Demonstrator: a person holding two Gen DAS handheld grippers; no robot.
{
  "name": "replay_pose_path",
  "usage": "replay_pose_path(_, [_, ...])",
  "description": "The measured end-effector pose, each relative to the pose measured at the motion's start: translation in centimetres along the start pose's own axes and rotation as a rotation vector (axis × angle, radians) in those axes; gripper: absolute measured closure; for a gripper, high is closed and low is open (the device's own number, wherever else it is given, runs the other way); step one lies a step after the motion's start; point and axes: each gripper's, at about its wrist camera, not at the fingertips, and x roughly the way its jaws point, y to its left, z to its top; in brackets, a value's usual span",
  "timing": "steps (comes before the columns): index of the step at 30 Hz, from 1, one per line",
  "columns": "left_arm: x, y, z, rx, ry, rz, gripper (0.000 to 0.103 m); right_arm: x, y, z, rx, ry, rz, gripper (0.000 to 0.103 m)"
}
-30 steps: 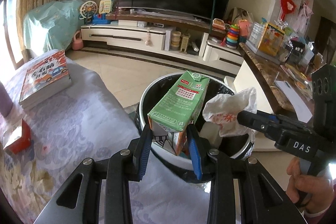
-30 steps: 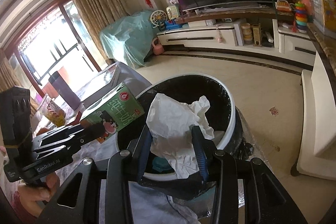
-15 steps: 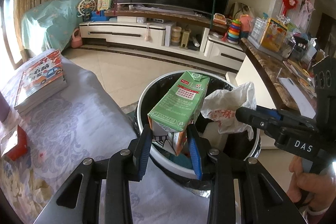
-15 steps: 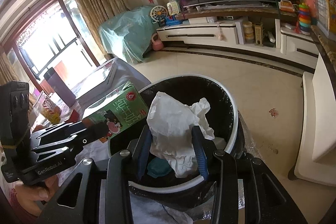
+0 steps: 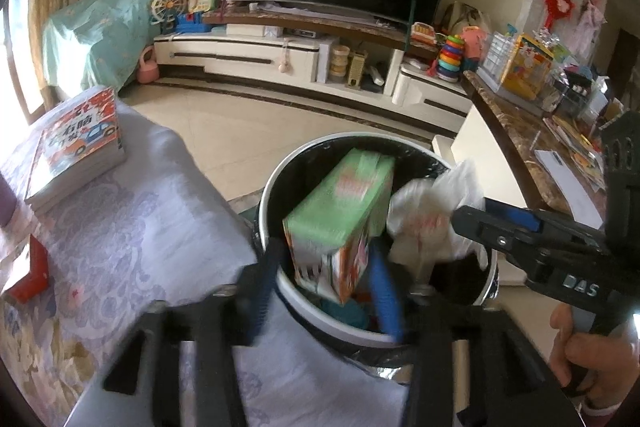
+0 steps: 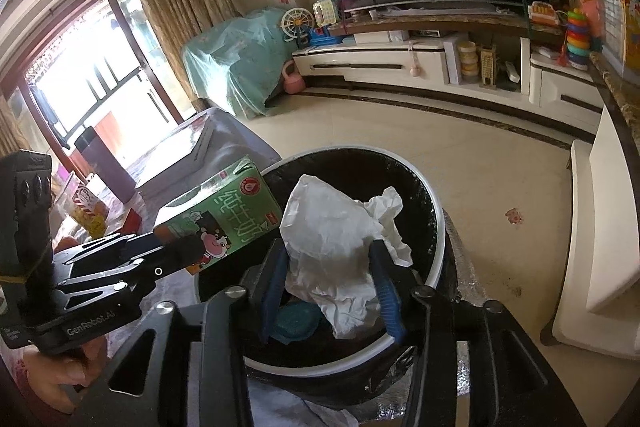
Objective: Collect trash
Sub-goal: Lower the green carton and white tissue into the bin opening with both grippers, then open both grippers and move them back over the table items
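Note:
My left gripper point(image 5: 324, 287) stands wider than the green milk carton point(image 5: 344, 211), which tilts between its fingers above the round white-rimmed bin point(image 5: 276, 187) lined with black. The carton also shows in the right wrist view point(image 6: 224, 215), by the left gripper point(image 6: 176, 251). My right gripper point(image 6: 332, 291) is shut on a crumpled white paper bag point(image 6: 336, 247) over the bin point(image 6: 436, 239). In the left wrist view the bag point(image 5: 432, 215) hangs from the right gripper point(image 5: 460, 219). A teal lid point(image 6: 294, 323) lies inside the bin.
A table with a pale floral cloth point(image 5: 132, 227) lies left of the bin, with a book stack point(image 5: 76, 147) and a red box point(image 5: 28, 275). A snack packet point(image 6: 84, 207) lies on it. A marble counter point(image 5: 520, 147) stands right. A TV cabinet point(image 5: 280, 55) lines the far wall.
My left gripper's fingers have spread apart and the carton has tipped and blurred, dropping toward the bin. The right gripper still holds the bag over the bin.

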Motion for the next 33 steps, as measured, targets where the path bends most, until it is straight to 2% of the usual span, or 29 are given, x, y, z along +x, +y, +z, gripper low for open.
replay_pose_path(2, [-0.3, 0.0, 0.0, -0.009, -0.012, 0.003, 0.05, -0.4, 0.0, 0.0, -0.001, -0.011, -0.011, 0.034])
replay_pose_path(7, [-1.1, 0.3, -1.0, -0.031, -0.015, 0.002, 0.05, -1.5, 0.1, -0.2, 0.008, -0.035, 0.0, 0.027])
replay_pose_path(13, [-2.7, 2.2, -3.8, -0.09, -0.01, 0.011, 0.045, -2.1, 1.6, -0.9, 0.005, -0.049, 0.025, 0.016])
replay_pose_path(25, [-8.1, 7.6, -9.6, -0.247, -0.019, 0.074, 0.045, -1.8, 7.1, -3.4, -0.039, -0.033, 0.12, 0.013])
replay_pose_path(33, [-11.5, 10.3, -12.9, -0.311, -0.039, 0.134, 0.043, -0.9, 10.6, -5.1, -0.08, 0.009, 0.171, 0.011])
